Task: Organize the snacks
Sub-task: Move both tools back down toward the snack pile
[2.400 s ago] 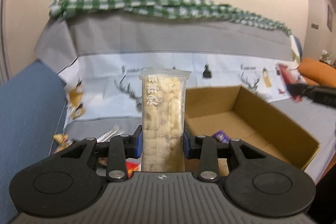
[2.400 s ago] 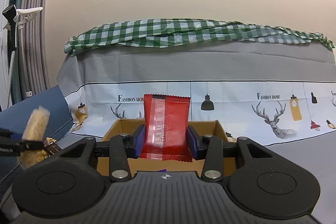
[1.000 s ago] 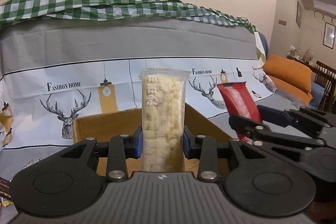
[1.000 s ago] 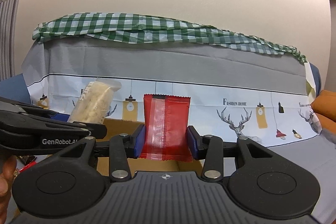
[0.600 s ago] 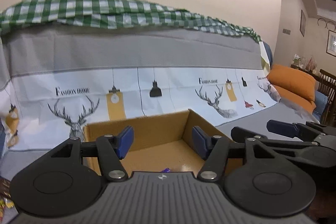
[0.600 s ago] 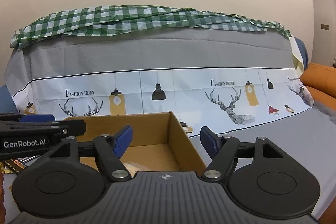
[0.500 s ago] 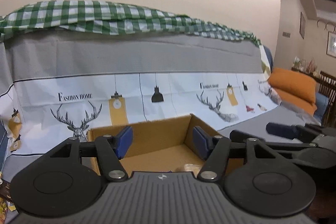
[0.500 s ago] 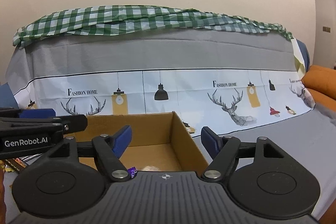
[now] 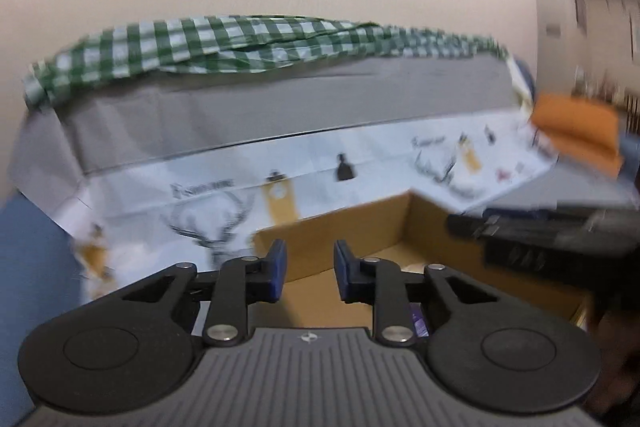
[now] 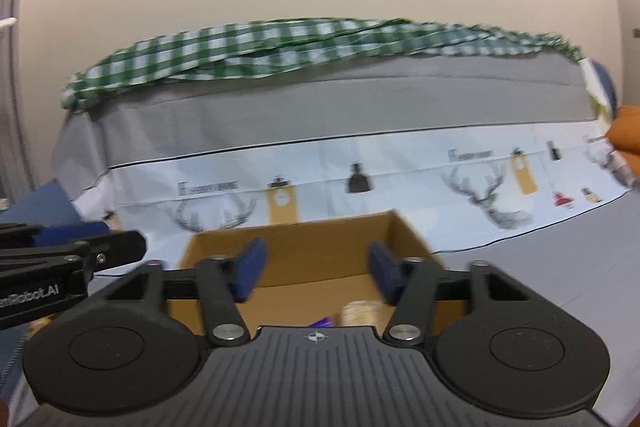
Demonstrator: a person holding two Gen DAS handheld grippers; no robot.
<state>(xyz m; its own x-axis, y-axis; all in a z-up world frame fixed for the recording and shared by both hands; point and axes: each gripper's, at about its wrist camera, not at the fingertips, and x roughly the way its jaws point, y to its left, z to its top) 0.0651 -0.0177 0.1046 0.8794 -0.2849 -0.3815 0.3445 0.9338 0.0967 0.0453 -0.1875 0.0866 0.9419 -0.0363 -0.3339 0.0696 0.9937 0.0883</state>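
Hovering: both grippers above the cardboard box (image 10: 320, 239), near its front edge, lower middle of each view.
Left gripper (image 9: 308, 269): blue pads apart with a narrow gap, nothing between them; jaws just been closing.
Right gripper (image 10: 316, 269): pads spread wider, also empty; jaws just been closing.
Snacks: pale bar (image 10: 358, 313) and purple wrapper (image 10: 322, 323) down on the box floor, bottom middle of the right view, partly behind the gripper body.
Risk, collision: right gripper at the right edge of the left view, left one at the left edge of the right view; close together, so likely to knock if swung across to fetch more.
Risk, box: light cardboard, probably easy to push along the grey cover (image 10: 560, 267) if a finger catches its wall.
Hidden: most of the box floor, so count of snacks inside impossible to tell.
Hard to make out: both views blurred; small yellowish things at lower left of the right view, maybe loose snacks, not sure.
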